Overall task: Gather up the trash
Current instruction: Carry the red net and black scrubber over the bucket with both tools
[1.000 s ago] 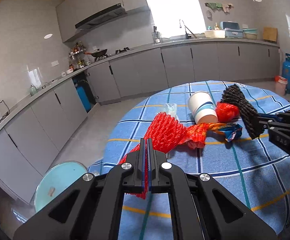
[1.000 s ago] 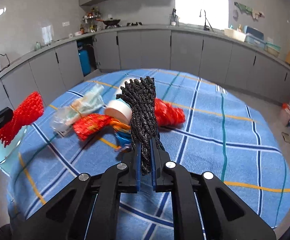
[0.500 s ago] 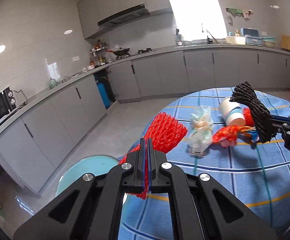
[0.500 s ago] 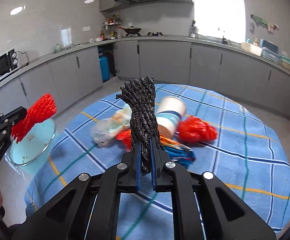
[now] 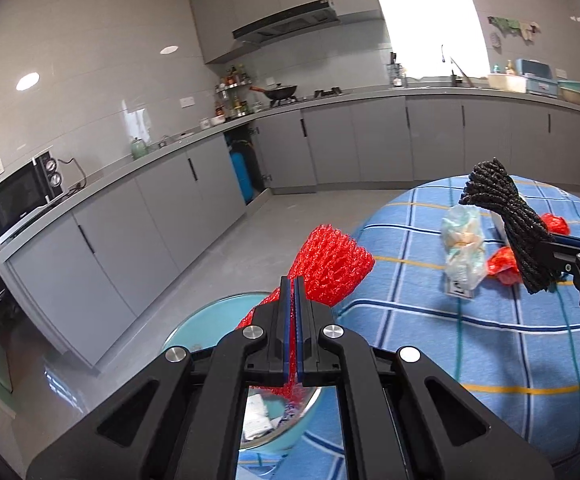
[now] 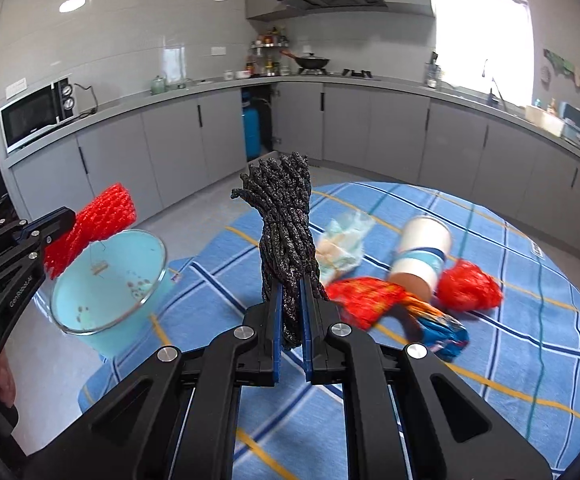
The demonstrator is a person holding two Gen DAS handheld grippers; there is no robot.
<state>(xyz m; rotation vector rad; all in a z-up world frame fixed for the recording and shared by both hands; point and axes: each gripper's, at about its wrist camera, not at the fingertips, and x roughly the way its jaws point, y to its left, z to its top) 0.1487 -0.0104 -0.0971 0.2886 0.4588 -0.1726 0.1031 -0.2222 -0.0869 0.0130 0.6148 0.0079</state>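
My left gripper (image 5: 292,284) is shut on a red foam net (image 5: 332,266), held over the light blue trash bin (image 5: 206,320) beside the table. From the right wrist view the same red foam net (image 6: 94,226) hangs just above the bin (image 6: 102,312), which holds a few scraps. My right gripper (image 6: 290,288) is shut on a bundle of black cord (image 6: 286,236), held above the table's left part. That black cord (image 5: 510,224) also shows at the right of the left wrist view. A paper cup (image 6: 422,256), red bags (image 6: 468,286) and a clear wrapper (image 6: 342,248) lie on the table.
The round table (image 6: 490,380) has a blue checked cloth. A blue snack wrapper (image 6: 444,332) lies near the cup. Grey kitchen cabinets (image 5: 162,216) run along the far walls, with a microwave (image 6: 36,116) on the counter. Grey floor lies between bin and cabinets.
Both grippers have swung left with their loads, off the table's middle toward its left edge. The red net now hangs over the bin. Both grips stay the same.
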